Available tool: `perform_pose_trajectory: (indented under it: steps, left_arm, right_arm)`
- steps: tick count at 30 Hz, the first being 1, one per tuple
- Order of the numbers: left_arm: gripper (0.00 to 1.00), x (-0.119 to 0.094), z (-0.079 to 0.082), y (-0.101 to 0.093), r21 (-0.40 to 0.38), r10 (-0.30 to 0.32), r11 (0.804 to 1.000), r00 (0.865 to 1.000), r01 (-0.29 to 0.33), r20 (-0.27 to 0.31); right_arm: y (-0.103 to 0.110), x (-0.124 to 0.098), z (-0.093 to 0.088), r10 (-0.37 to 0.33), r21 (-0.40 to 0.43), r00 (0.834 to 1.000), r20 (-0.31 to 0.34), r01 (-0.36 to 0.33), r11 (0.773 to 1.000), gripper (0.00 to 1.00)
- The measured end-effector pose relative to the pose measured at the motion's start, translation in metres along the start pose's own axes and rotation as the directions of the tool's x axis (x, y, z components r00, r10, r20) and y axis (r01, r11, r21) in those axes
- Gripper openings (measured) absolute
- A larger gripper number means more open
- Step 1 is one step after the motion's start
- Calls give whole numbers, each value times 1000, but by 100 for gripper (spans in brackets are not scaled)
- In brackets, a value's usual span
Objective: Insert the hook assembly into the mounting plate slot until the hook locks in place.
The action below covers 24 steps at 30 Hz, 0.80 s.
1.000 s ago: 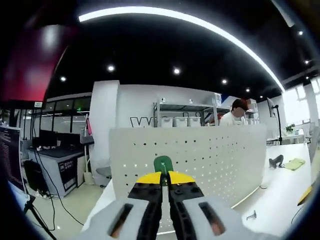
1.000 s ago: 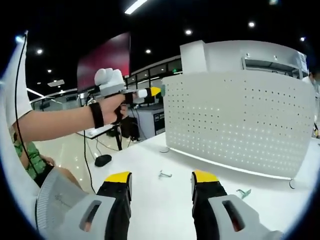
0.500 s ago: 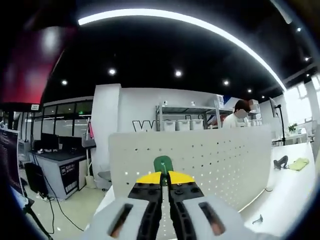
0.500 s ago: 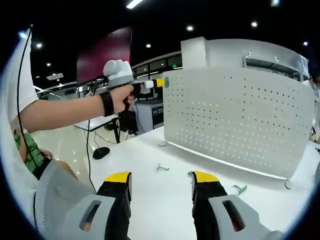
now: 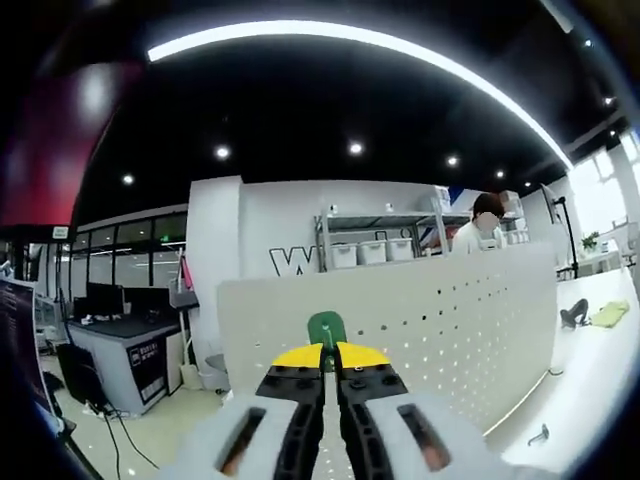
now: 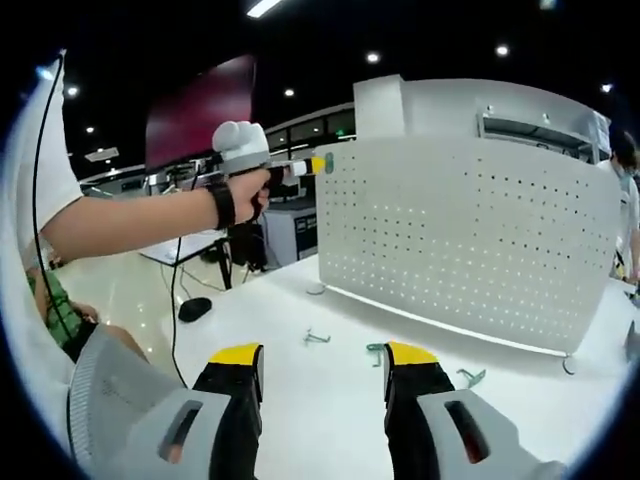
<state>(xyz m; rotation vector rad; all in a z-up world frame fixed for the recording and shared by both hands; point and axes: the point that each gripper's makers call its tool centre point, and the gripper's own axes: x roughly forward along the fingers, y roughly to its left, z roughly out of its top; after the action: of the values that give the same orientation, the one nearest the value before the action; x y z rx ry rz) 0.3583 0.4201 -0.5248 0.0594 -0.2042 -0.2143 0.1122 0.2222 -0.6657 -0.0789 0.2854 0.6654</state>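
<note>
The left gripper, clamped on the green hook, holds it just ahead at the pegboard's upper corner for insertion, while the right gripper hangs open above the bench, spare hooks ahead.

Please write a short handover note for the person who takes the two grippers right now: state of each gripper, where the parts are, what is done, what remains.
Left gripper: shut on the green hook, held up at the upper corner of the white perforated panel.
Right gripper: open, holds nothing, low over the white table.
Spare hooks lie on the table before the panel.
Done: hook picked up and brought to the panel.
Left: insert it into a slot until it locks.
</note>
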Motion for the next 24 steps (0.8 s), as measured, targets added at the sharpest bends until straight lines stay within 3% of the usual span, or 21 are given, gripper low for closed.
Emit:
perform_pose_trajectory:
  steps: [24]
  left_arm:
    - [3,36,-5,10,72,15,997,1000,-16,10]
  right_arm:
    - [-8,1,-8,-24,14,999,-34,25,1000,50]
